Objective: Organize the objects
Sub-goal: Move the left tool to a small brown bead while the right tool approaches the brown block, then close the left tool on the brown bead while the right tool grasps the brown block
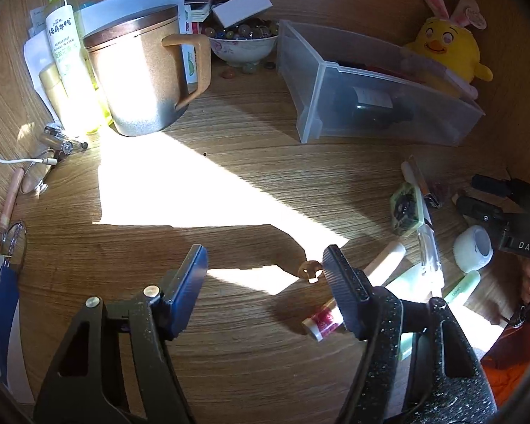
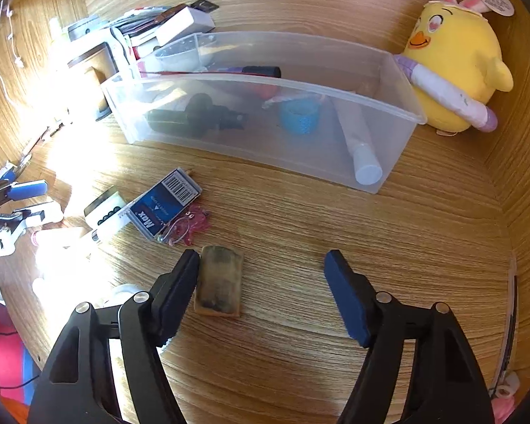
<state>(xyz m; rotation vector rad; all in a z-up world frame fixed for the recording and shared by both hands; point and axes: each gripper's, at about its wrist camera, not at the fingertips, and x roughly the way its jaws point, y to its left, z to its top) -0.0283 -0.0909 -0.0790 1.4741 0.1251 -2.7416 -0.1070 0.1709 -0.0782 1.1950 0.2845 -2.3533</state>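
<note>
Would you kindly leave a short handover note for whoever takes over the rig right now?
Left tool: open, empty, over bare desk beside the red-labelled tube.
Right tool: open, empty; the worn eraser lies by its left finger.
Clear bin: already holds a dark bottle, blue roll and white tube.
Left: blue box, tape roll, tubes, eraser still loose.

Hard sunlight glare, deep shadows — fisheye-warped edges.

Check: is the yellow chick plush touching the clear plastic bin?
Cannot tell. In the right wrist view the chick plush overlaps the bin's corner; neither view shows contact or a gap plainly.
</note>
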